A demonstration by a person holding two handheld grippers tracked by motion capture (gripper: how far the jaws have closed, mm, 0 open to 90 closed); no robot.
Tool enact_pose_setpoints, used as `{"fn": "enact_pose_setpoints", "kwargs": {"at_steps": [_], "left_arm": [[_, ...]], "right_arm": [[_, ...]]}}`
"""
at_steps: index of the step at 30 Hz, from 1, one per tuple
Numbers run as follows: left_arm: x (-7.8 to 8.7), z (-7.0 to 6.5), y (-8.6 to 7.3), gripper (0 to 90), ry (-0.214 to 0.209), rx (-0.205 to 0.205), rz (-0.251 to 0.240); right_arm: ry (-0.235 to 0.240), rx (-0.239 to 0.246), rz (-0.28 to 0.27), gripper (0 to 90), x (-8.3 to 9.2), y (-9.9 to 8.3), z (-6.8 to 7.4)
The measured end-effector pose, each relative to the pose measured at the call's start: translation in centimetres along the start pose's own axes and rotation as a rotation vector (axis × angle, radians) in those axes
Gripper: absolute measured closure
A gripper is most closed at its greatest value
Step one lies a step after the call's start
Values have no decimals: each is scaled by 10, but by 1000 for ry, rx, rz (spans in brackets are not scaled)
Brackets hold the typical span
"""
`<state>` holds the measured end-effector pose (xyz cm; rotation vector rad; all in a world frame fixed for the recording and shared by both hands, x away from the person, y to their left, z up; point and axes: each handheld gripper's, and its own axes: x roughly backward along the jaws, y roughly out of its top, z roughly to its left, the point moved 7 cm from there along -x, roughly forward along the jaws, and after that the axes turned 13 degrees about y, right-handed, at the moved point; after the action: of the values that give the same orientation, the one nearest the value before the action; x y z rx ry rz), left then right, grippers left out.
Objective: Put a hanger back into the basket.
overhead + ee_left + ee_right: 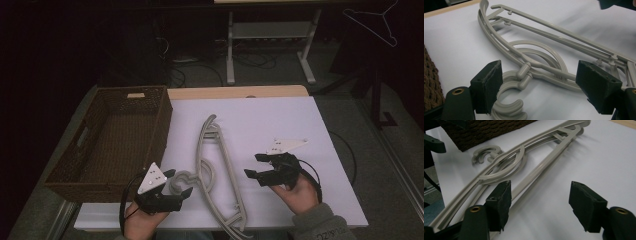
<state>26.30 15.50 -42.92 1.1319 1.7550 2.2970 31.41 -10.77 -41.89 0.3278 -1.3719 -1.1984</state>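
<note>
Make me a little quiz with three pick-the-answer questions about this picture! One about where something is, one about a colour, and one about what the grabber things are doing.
1. Where is the woven basket?
A. on the left side of the table
B. on the right side of the table
C. on top of the hangers

2. What colour are the plastic hangers?
A. bright red
B. light grey
C. dark blue

3. How do the jaws of the right gripper stand?
A. clamped on the basket
B. shut tight on a hanger
C. open, with nothing held

Answers:
1 A: the basket sits at the table's left edge, beside the white sheet.
2 B: both stacked hangers look pale grey on the sheet.
3 C: its two pads are apart over the bare sheet.
</note>
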Motion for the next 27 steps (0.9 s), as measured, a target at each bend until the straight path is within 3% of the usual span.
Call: {"fn": "enact_pose_setpoints", "kwargs": {"at_steps": [3, 9, 14, 27], "left_arm": [[0, 0, 0, 210, -3, 4, 0], [0, 0, 0, 211, -4, 2, -2], [0, 0, 0, 211, -6, 7, -2], [0, -1, 0, 214, -7, 2, -1]], "right_arm": [[14, -1, 22, 390, -10, 6, 1], [29, -48, 79, 454, -30, 14, 4], [47, -146, 134, 516, -54, 14, 1], [-7, -212, 197, 585, -78, 10, -10]]}}
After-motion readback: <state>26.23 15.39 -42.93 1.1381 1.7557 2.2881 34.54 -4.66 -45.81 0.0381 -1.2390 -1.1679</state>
